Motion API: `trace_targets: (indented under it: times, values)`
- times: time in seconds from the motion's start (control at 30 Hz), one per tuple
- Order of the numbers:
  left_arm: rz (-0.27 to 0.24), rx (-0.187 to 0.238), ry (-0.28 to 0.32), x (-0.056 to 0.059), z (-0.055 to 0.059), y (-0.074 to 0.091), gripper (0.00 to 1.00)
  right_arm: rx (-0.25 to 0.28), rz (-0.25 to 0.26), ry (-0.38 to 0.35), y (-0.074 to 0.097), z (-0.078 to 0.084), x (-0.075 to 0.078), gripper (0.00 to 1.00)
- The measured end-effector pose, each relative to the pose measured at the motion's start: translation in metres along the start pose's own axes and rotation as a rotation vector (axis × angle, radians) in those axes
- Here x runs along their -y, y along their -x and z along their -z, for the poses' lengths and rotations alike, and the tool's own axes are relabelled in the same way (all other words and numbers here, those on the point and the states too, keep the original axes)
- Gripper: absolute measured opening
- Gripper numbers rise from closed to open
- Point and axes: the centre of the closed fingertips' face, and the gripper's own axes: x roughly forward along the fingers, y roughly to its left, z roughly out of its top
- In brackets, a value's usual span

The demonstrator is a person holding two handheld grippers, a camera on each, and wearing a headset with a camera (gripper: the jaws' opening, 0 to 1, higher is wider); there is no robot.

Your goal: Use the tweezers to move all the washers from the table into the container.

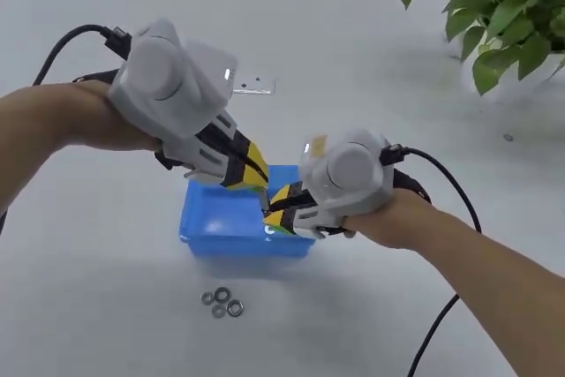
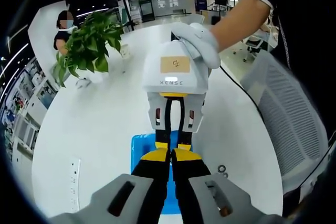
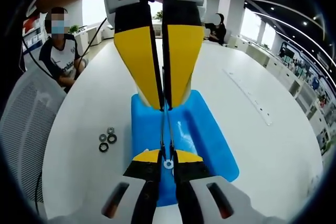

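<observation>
Both grippers meet over the blue container (image 1: 212, 222), which sits mid-table (image 1: 371, 59). The left gripper (image 1: 247, 169) comes in from the far left with its yellow-tipped jaws squeezed together on the tweezers (image 3: 166, 129); in the right gripper view we see the thin metal legs running down from between those tips. At the tweezers' tip there's one washer (image 3: 168, 164), hanging above the near end of the container. The right gripper (image 1: 279, 204) comes in from the right, and its jaws are almost together, with only a sliver of a gap around the tweezer tip and that washer. We honestly can't tell if they're actually pinching anything. Four loose washers (image 1: 222, 299) lie clustered on the table just near-side of the container, not touching it.
</observation>
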Motion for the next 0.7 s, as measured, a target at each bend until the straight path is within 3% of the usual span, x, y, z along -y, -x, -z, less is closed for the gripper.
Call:
trace_targets:
  times: [0.33,0.7]
  values:
    - [-0.022,0.003,-0.016,0.003,-0.011,0.009,0.05,0.015,0.024,0.016,0.010,-0.010,-0.002,0.10]
    - [-0.039,-0.010,-0.042,0.015,-0.020,0.020,0.05,0.019,0.041,0.039,0.019,-0.020,-0.011,0.10]
